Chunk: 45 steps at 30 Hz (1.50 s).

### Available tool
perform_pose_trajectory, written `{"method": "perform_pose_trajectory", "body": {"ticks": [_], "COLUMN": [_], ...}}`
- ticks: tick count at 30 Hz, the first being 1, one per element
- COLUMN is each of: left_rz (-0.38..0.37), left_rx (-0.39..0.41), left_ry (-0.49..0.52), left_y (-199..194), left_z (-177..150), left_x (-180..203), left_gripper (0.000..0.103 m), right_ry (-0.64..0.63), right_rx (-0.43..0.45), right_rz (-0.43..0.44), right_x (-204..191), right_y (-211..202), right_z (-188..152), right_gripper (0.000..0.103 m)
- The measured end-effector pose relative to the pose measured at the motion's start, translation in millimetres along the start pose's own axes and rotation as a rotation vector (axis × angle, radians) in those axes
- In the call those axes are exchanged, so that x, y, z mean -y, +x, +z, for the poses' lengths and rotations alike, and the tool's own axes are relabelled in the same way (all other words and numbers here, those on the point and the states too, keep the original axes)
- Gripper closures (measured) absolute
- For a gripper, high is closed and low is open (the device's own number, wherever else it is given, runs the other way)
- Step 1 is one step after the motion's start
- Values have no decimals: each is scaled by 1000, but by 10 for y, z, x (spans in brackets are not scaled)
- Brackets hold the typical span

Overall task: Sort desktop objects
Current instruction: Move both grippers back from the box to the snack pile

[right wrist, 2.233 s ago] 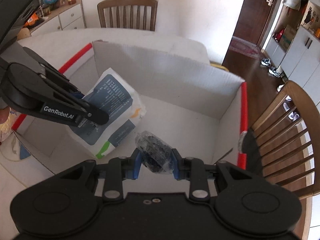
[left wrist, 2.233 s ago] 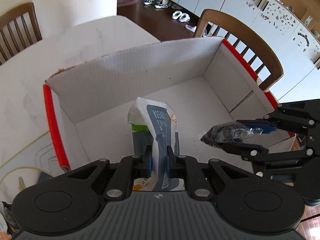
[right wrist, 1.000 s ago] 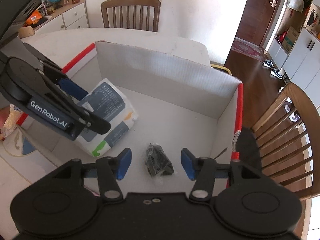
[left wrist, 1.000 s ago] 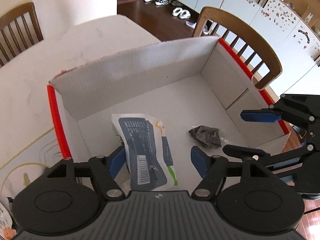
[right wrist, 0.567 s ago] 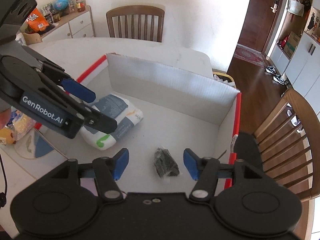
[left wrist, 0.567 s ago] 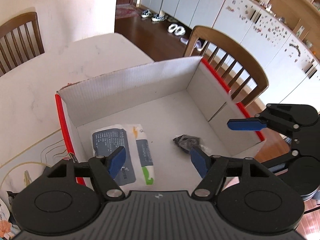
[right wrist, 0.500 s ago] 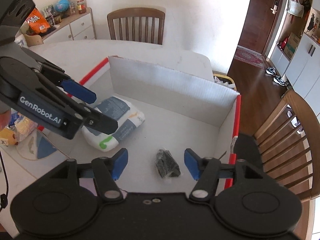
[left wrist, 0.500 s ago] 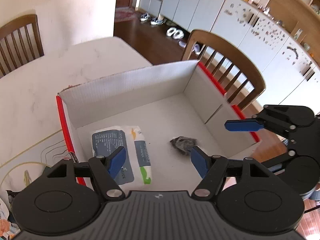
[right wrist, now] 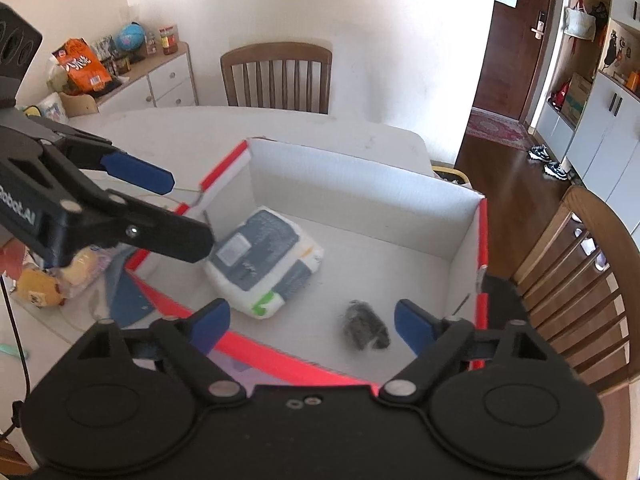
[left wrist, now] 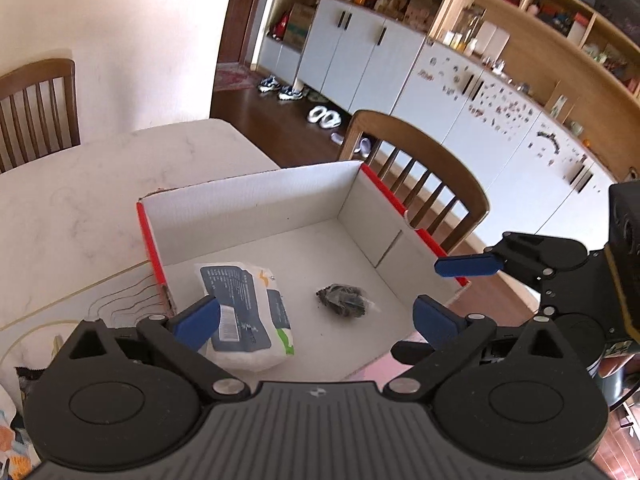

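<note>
A white cardboard box with red edges [left wrist: 256, 200] [right wrist: 360, 184] stands on the white table. Inside it lie a white and grey-blue tissue pack [left wrist: 244, 312] [right wrist: 264, 260] on the left and a small dark plastic-wrapped packet [left wrist: 344, 300] [right wrist: 366, 330] to its right. My left gripper [left wrist: 316, 320] is open and empty, raised above the box's near edge. My right gripper [right wrist: 312, 326] is open and empty, also raised above the box; it shows in the left wrist view [left wrist: 452, 292] at the right.
Snack packets and a blue sheet [right wrist: 60, 276] lie on the table left of the box. Wooden chairs stand at the table's far side [right wrist: 276, 76] and right side [left wrist: 420, 176] [right wrist: 584, 272]. A drawer unit [right wrist: 160, 80] stands by the wall.
Both grippers opened and let go of the tissue pack and the dark packet, which now lie in the box. Both grippers then rose and drew back from the box.
</note>
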<state>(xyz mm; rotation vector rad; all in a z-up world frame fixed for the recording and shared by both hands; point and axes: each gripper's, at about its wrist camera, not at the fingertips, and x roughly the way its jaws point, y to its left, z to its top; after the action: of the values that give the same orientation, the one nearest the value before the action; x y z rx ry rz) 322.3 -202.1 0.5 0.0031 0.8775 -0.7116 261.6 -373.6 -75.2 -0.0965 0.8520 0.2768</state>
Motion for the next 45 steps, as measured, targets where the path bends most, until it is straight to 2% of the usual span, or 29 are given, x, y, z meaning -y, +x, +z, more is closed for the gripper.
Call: {"method": "perform_pose_trajectory", "body": {"ticks": [4, 13, 31, 37, 45], "left_rz": [7, 13, 163, 195, 233], "left_rx": [28, 64, 134, 151, 140], "left_ry": [2, 6, -60, -98, -69], "left_y": [-227, -799, -1964, -2176, -2243], "left_z": [-90, -371, -1046, -1215, -1484], "left_x": [-85, -335, -1104, -1338, -1487], "left_gripper": [0, 0, 0, 0, 0], "right_ry": [-4, -28, -86, -112, -136], "right_rx": [27, 57, 60, 67, 75], "right_rz": [0, 8, 61, 72, 99], "right_x": [-202, -787, -1762, -2014, -2346], "right_y": [-109, -290, -372, -348, -233], "right_z": [-40, -119, -233, -201, -169], "right_gripper": [8, 8, 8, 8, 8]}}
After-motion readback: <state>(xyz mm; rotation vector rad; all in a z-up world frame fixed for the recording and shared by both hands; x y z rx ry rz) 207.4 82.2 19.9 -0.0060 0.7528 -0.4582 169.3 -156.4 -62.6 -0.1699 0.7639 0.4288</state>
